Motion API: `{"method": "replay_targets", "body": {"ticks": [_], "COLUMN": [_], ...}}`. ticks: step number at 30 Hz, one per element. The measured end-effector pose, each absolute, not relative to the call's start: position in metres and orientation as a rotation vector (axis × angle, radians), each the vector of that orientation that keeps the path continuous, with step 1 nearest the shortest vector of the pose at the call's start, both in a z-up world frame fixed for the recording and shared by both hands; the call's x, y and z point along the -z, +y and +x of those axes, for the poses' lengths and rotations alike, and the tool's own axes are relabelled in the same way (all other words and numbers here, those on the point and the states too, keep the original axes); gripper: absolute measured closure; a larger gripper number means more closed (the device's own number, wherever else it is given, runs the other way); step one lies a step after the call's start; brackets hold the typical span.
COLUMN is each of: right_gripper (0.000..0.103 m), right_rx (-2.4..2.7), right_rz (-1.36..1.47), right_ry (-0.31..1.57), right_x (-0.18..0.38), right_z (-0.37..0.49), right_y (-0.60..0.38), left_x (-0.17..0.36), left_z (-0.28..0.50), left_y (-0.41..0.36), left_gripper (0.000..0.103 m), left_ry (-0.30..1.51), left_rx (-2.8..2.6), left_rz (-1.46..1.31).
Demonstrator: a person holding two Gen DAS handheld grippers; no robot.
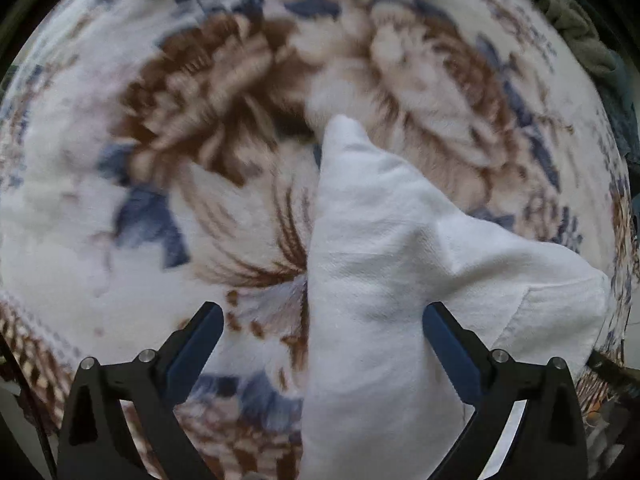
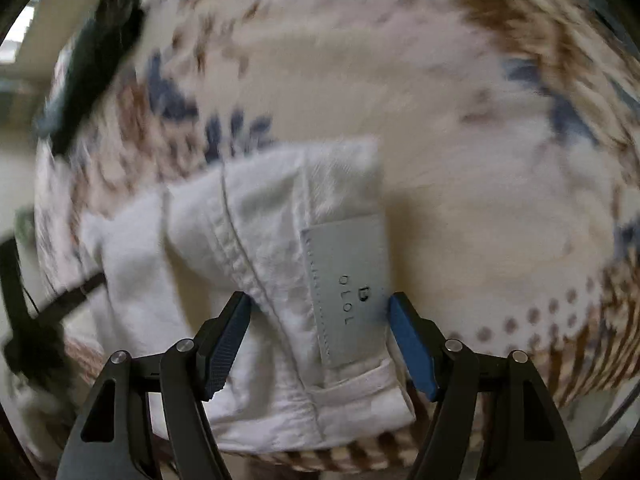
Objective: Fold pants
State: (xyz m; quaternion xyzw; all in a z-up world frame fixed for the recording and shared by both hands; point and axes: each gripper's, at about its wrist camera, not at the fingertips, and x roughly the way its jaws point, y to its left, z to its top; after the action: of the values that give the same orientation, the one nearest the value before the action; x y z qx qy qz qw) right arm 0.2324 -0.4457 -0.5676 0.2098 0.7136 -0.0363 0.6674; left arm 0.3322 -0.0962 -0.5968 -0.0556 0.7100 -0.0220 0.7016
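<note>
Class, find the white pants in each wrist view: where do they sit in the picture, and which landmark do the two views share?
Left wrist view: the white pants run from centre to lower right, between the open left gripper's fingers.
Right wrist view: the pants lie lower centre-left, their grey label between the open right gripper's fingers.
Shared landmark: the floral blanket beneath them.

Ahead of your left gripper, the pants block the right half; bare blanket lies left. Your right gripper straddles the waistband patch.
</note>
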Motion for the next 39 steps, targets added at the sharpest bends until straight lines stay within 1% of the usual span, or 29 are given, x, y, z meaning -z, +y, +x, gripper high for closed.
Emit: {"method": "replay_targets", "body": {"ticks": [1,2,3,5,6,8,12,13,14,15,16,17,18,19,20,21,23,24,26,28,29,30,31,34,35,37,38,39], "right_gripper": [0.026,0.022,0.013,0.004,0.000,0.000,0.000,0.000,0.000,0.003,0.008,0.026,0.038,0.039,0.043,0.057,0.057,0.056,0.053,0.040,0.028,0.019,0.019,0.019,0.020,0.021,0.021,0.021], "right_rx": [0.079,0.086,0.085,0.099,0.099,0.089,0.065,0.062,0.056,0.057,0.060,0.067,0.073,0.093,0.110,0.142,0.178,0.179,0.139,0.105,0.088,0.076,0.078,0.097,0.108,0.183,0.215,0.227], "right_rz": [0.451,0.433,0.429,0.429,0.474,0.601,0.623,0.621,0.618,0.609,0.583,0.569,0.566,0.585,0.626,0.686,0.780,0.830,0.829,0.829,0.875,0.929,0.960,0.946,0.891,0.679,0.658,0.707], "right_ry": [1.633,1.643,1.652,1.694,1.717,1.757,1.820,1.833,1.837,1.826,1.793,1.750,1.697,1.656,1.638,1.625,1.629,1.632,1.656,1.653,1.626,1.590,1.567,1.544,1.559,1.592,1.614,1.617], "right_x": [0.575,0.581,0.586,0.600,0.609,0.626,0.634,0.635,0.633,0.631,0.622,0.612,0.600,0.591,0.590,0.591,0.596,0.599,0.595,0.583,0.576,0.570,0.567,0.574,0.580,0.593,0.599,0.603], "right_z": [0.236,0.239,0.242,0.247,0.249,0.252,0.261,0.262,0.263,0.264,0.263,0.262,0.260,0.257,0.254,0.249,0.245,0.244,0.248,0.246,0.245,0.243,0.241,0.248,0.253,0.265,0.266,0.265], "right_y": [-0.442,-0.440,-0.440,-0.443,-0.447,-0.459,-0.463,-0.462,-0.462,-0.461,-0.460,-0.460,-0.461,-0.466,-0.470,-0.476,-0.488,-0.491,-0.490,-0.491,-0.494,-0.497,-0.499,-0.498,-0.492,-0.485,-0.487,-0.490], "left_x": [0.606,0.613,0.618,0.628,0.631,0.634,0.638,0.635,0.626,0.615,0.608,0.603,0.601,0.603,0.610,0.616,0.630,0.632,0.619,0.603,0.595,0.593,0.593,0.610,0.617,0.636,0.639,0.633], "left_z": [0.335,0.338,0.340,0.343,0.344,0.347,0.363,0.367,0.370,0.372,0.373,0.375,0.376,0.377,0.378,0.372,0.369,0.367,0.374,0.379,0.384,0.382,0.387,0.396,0.400,0.403,0.402,0.401], "left_y": [-0.094,-0.091,-0.088,-0.079,-0.075,-0.071,-0.067,-0.066,-0.062,-0.059,-0.058,-0.058,-0.057,-0.054,-0.043,-0.035,-0.021,-0.020,-0.028,-0.041,-0.049,-0.053,-0.056,-0.053,-0.050,-0.044,-0.038,-0.035], "left_gripper": [0.000,0.000,0.000,0.000,0.000,0.000,0.000,0.000,0.009,0.043,0.063,0.068,0.071,0.071,0.071,0.072,0.071,0.070,0.066,0.058,0.048,0.039,0.037,0.037,0.037,0.037,0.038,0.038], "left_ry": [1.601,1.614,1.619,1.626,1.624,1.627,1.715,1.708,1.652,1.591,1.560,1.553,1.547,1.546,1.554,1.557,1.578,1.586,1.598,1.580,1.569,1.563,1.557,1.566,1.561,1.581,1.581,1.571], "left_rx": [0.073,0.094,0.107,0.137,0.145,0.149,0.135,0.133,0.123,0.135,0.172,0.181,0.180,0.174,0.166,0.152,0.142,0.145,0.163,0.182,0.207,0.221,0.224,0.188,0.140,0.103,0.094,0.098], "left_rz": [-0.158,-0.192,-0.216,-0.296,-0.327,-0.363,-0.380,-0.397,-0.431,-0.465,-0.495,-0.509,-0.518,-0.549,-0.634,-0.698,-0.854,-0.885,-0.777,-0.652,-0.584,-0.564,-0.544,-0.587,-0.591,-0.644,-0.698,-0.718]}}
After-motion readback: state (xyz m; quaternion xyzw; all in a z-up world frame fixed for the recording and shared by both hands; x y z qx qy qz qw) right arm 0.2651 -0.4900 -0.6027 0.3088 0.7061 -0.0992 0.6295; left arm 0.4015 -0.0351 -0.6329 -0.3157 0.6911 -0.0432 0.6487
